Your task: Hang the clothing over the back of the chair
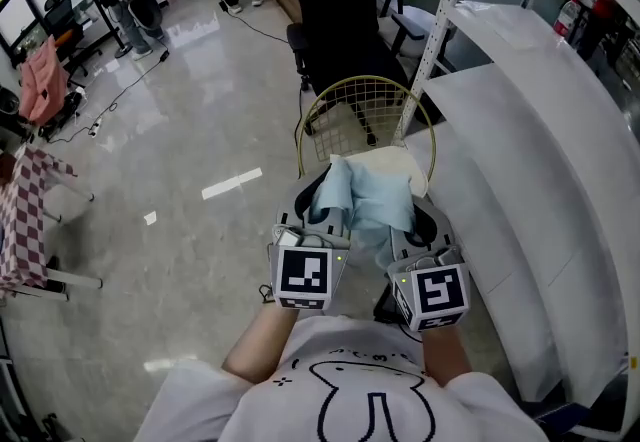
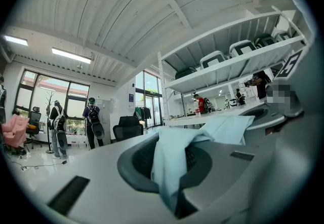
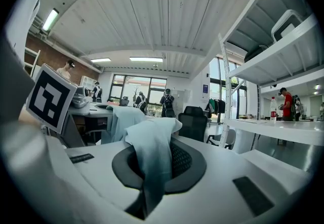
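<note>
Beyond the clothing [image 1: 362, 198], only the head view shows the wire chair [image 1: 371, 79].

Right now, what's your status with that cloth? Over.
Grippers: left gripper and right gripper both shut on light blue garment. Garment held before wire chair, not yet over its back. White shelving close beside chair.

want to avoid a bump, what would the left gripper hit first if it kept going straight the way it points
Probably the gold wire chair: the left gripper, shut on the light blue clothing, aims toward it. Whether it meets the wire back or passes above is unclear.
</note>
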